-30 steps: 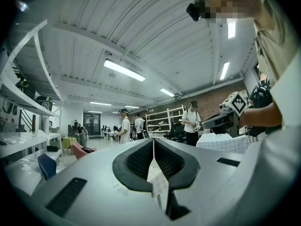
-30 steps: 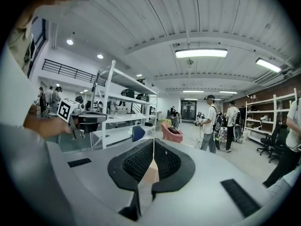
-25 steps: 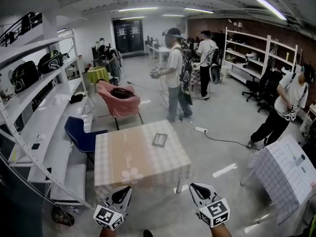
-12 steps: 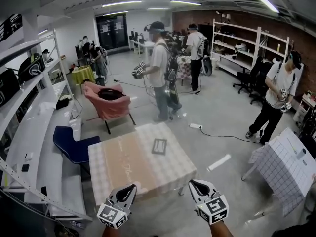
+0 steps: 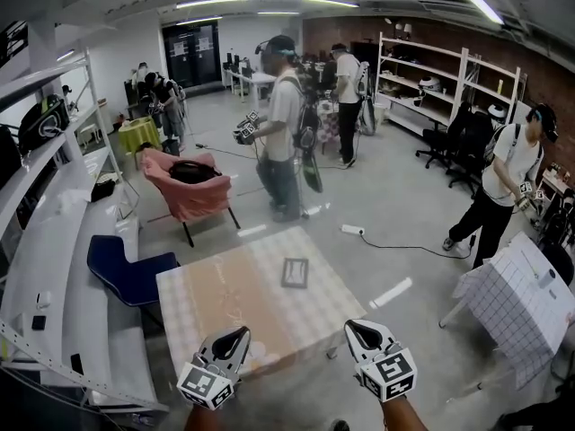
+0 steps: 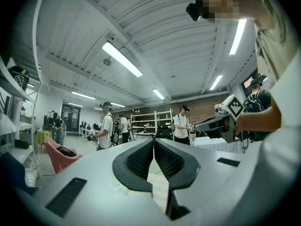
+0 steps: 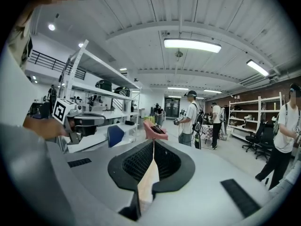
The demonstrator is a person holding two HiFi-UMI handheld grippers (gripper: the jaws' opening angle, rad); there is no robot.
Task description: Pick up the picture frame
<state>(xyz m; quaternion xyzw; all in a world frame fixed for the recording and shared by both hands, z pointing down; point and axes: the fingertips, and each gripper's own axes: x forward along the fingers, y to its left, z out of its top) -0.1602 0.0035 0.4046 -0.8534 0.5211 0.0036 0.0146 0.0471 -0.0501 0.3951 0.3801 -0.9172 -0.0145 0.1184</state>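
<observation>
Dark-bordered, with a paler centre, the picture frame (image 5: 295,272) lies flat on the table (image 5: 216,299), on the right-hand part of the top and towards the far side. Nothing is touching it. The table is covered by a pale checked cloth with a peach band down the middle.

The left gripper (image 5: 232,338) and right gripper (image 5: 362,332) are held low at the table's near side, both well apart from the frame. The left gripper view shows its jaws brought together at the tips with nothing between them. The right gripper view shows the same: jaws closed tip to tip, holding nothing.

Beyond the table's far left corner stand a blue chair (image 5: 126,272) and a chair draped in pink cloth (image 5: 190,194). White shelving (image 5: 45,241) runs along the left wall. A person (image 5: 280,124) stands on the floor beyond the table, holding grippers. At the right is a second table under a grid-patterned cloth (image 5: 517,303).
</observation>
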